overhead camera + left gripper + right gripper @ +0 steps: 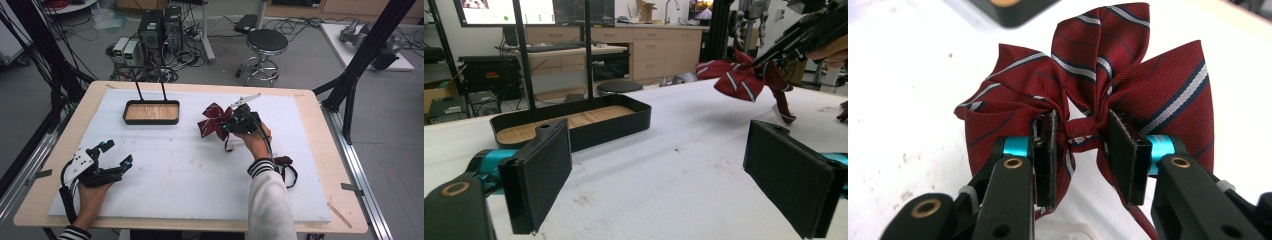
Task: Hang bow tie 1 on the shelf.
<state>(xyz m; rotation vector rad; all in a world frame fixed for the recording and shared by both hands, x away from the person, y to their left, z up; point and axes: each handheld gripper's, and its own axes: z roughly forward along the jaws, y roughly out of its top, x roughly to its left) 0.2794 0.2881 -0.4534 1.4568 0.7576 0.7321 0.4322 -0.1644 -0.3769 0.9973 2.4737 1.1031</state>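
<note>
The desk (310,150) carries a white pad and a black tray (151,111) with a wooden floor at its far side. Right of the tray, lifted clear of the pad, hangs a red striped bow tie (1108,80), the right hand-held gripper (1080,150) clenched on its centre knot. The left hand-held gripper (654,170) rests released, jaws apart. The bow looks light, soft and floppy; the knot seems the firmest hold.
</note>
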